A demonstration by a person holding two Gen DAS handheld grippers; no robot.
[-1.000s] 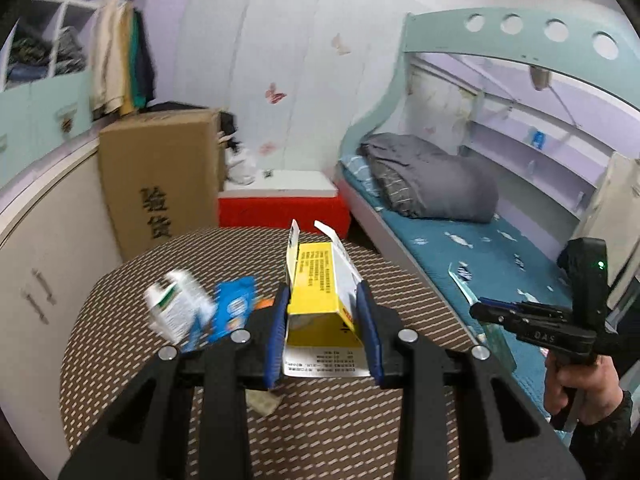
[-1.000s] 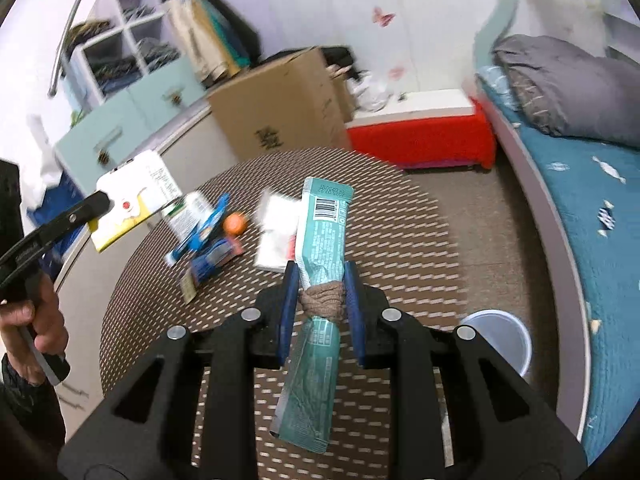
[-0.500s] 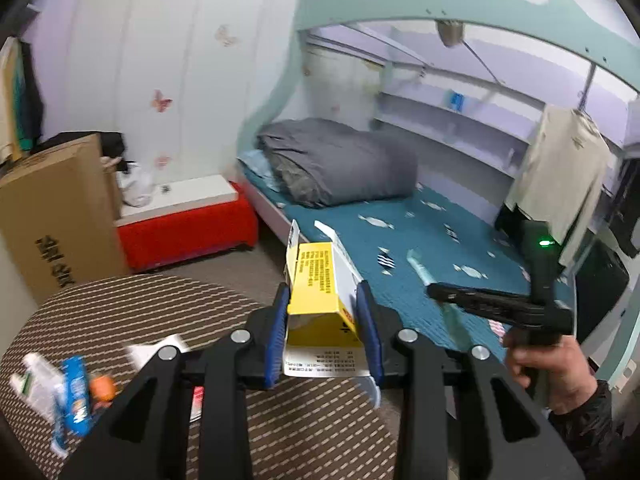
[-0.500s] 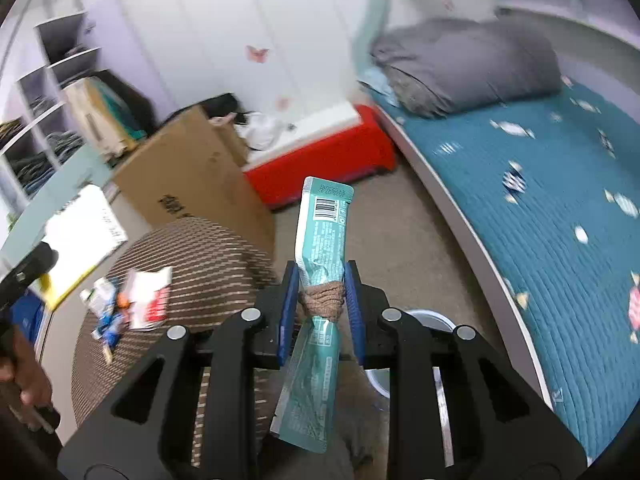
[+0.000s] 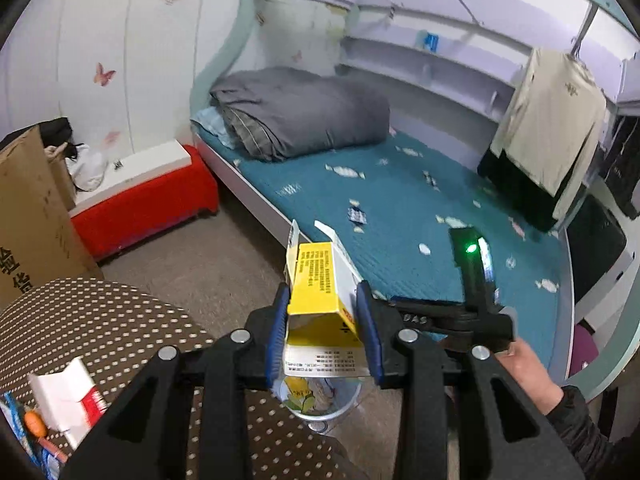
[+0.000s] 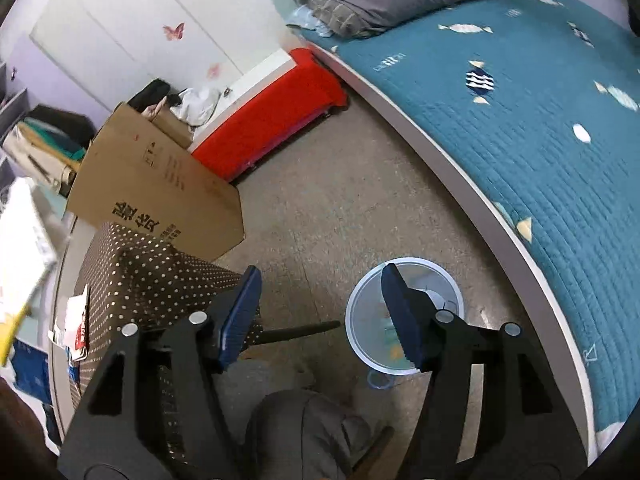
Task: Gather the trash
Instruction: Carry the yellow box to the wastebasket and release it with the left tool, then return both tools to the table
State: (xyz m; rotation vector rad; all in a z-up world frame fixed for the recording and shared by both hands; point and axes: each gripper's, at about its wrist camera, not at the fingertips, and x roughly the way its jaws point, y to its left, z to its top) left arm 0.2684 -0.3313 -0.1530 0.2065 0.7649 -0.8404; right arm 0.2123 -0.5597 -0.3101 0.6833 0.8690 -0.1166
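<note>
Both hands swung from the tabletop (image 5: pixel 100 320) toward the bin (image 6: pixel 362 312); right gripper (image 6: pixel 320 312) jaws just spread, teal wrapper gone. Left gripper (image 5: pixel 322 332) pinches a yellow carton (image 5: pixel 320 300), print unreadable; "DAS" shows lower right.

Bed (image 5: pixel 400 216), teal quilted cover, fish print | grey duvet (image 5: pixel 304 116), folded, at bed head | red bench (image 6: pixel 272 120), white top, against wall | cardboard box (image 6: pixel 160 200), printed characters, beside dotted brown tabletop (image 5: pixel 92 320) | beige garment (image 5: pixel 548 128), hanging | 2 butterfly wall stickers (image 6: pixel 174 32)
</note>
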